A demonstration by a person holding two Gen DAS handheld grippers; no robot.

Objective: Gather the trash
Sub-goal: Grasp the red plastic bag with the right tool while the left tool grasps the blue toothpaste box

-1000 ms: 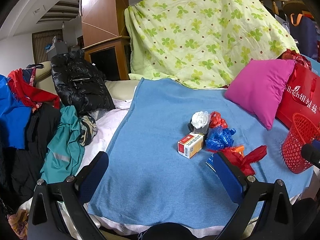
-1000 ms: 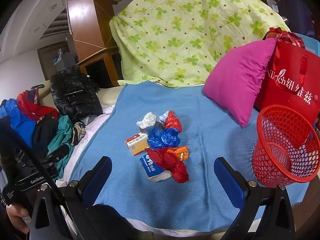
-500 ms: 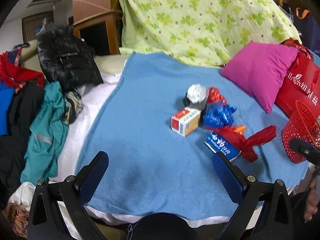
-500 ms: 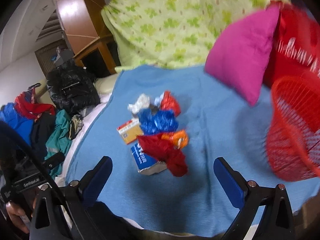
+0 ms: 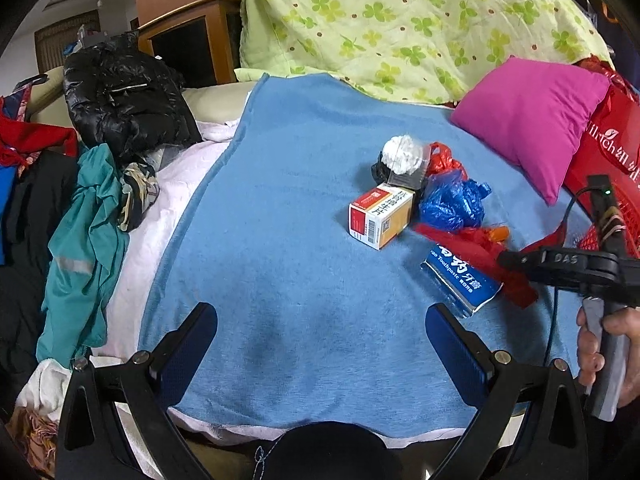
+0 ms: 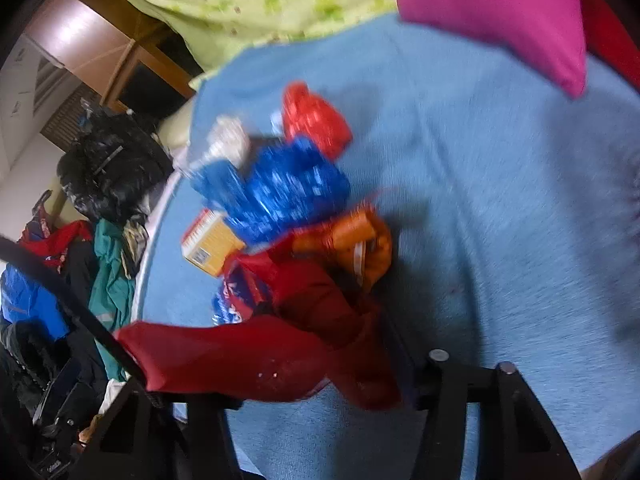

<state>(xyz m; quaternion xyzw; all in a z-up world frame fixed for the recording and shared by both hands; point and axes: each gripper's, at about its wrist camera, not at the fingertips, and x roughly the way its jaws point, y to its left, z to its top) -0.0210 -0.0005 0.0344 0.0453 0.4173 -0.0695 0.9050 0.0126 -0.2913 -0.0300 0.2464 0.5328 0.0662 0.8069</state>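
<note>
A pile of trash lies on the blue blanket (image 5: 280, 264): a white wad (image 5: 402, 153), a red bag (image 5: 444, 160), a crumpled blue bag (image 5: 454, 204), a red and yellow box (image 5: 380, 216), a blue toothpaste box (image 5: 460, 280), an orange wrapper (image 6: 352, 240) and a red plastic bag (image 6: 280, 344). My left gripper (image 5: 320, 344) is open and empty, short of the pile. My right gripper (image 6: 320, 384) is down over the red plastic bag, which covers its fingertips; the view is blurred. Its body shows in the left wrist view (image 5: 568, 268).
A red mesh basket (image 5: 624, 216) stands at the right edge beside a red shopping bag (image 5: 600, 152) and a pink pillow (image 5: 532, 116). A green clover quilt (image 5: 400, 20) is heaped behind. A black jacket (image 5: 124, 92) and clothes (image 5: 84, 240) lie left.
My right gripper has dropped forward into the pile, onto the red plastic bag, and its jaws have narrowed. My left gripper has tilted down and moved closer to the blanket.
</note>
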